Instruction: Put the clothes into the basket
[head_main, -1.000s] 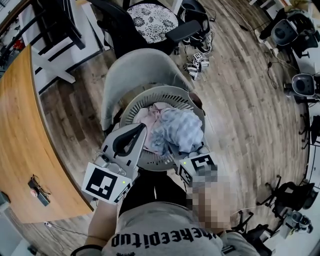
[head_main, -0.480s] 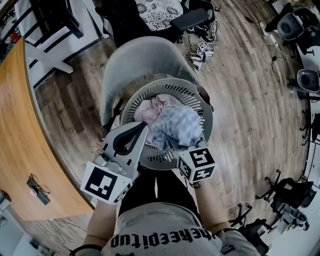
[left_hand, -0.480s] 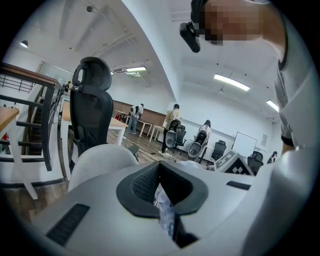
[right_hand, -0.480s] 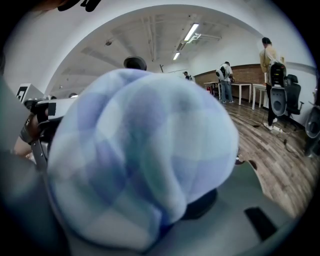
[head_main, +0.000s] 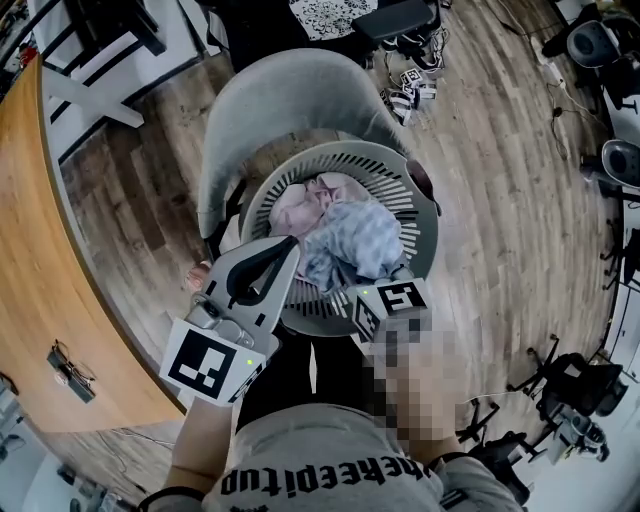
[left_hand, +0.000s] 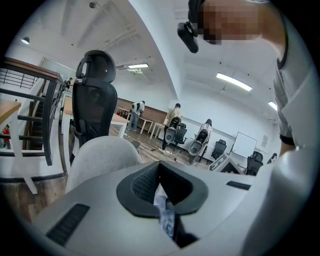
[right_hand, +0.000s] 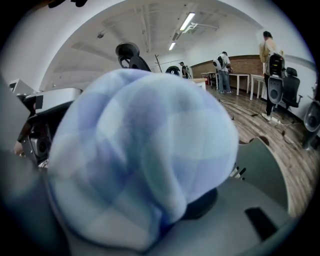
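A round grey slatted basket (head_main: 422, 195) stands on a grey chair (head_main: 270, 100). Inside it lie a pink cloth (head_main: 300, 205) and, on top, a light blue checked cloth (head_main: 355, 240). My right gripper (head_main: 373, 284) reaches in from the near rim. Its jaws are buried under the blue cloth (right_hand: 145, 150), which bulges over them and fills the right gripper view. My left gripper (head_main: 288, 247) points at the cloth's left edge with its tips together. A pale strip of cloth (left_hand: 164, 207) sits in the slit of the left gripper (left_hand: 160, 167).
A curved wooden table (head_main: 40, 250) runs down the left, with a pair of glasses (head_main: 65, 365) on it. A black office chair (head_main: 330, 15) stands behind the grey chair. Small marked objects (head_main: 410, 85) lie on the wooden floor, and more chairs (head_main: 620, 160) stand at the right.
Both grippers have sunk towards the basket, and the blue cloth has gone down with them and settled lower on the pink one. The right gripper's cube now sits at the near rim.
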